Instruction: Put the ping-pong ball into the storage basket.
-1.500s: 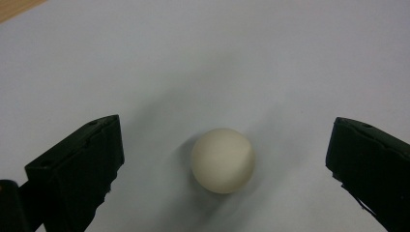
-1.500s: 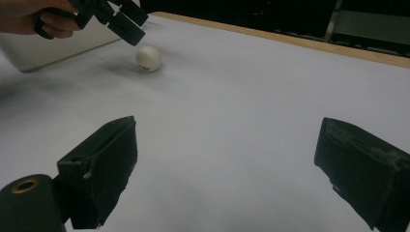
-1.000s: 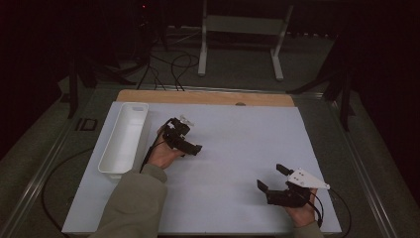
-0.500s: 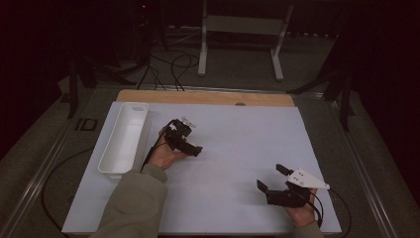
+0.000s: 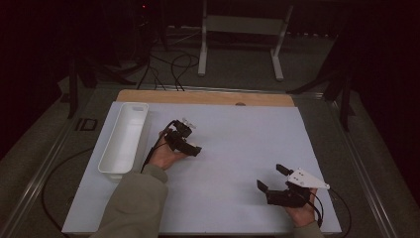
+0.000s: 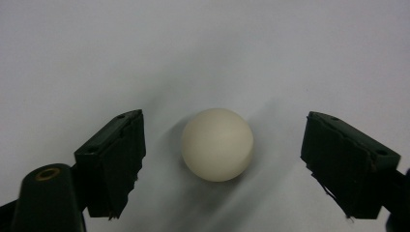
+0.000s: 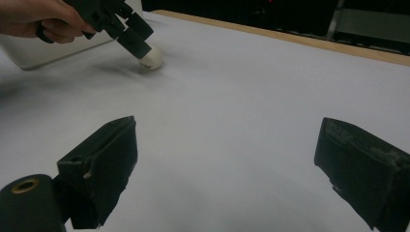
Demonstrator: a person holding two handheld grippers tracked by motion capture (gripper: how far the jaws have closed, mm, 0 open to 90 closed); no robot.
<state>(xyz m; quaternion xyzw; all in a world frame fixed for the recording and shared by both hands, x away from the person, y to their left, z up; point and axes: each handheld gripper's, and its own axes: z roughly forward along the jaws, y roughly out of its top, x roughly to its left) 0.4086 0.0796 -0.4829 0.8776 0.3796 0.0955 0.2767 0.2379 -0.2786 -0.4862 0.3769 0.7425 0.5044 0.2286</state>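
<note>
Both hands low and apart, each gripping a two-jaw tool

The left tool [image 5: 190, 148], held by the left hand [image 5: 164, 156] with its olive sleeve [image 5: 133, 208] reaching in from below, tips downward, and its jaws have just been closing while a gap remains on either side between them. The right tool [image 5: 273, 181] lies nearly level in the right hand [image 5: 301, 212] at the near right, its jaws spread wide with nothing between, its grey three-cornered plate [image 5: 307, 178] facing up
</note>
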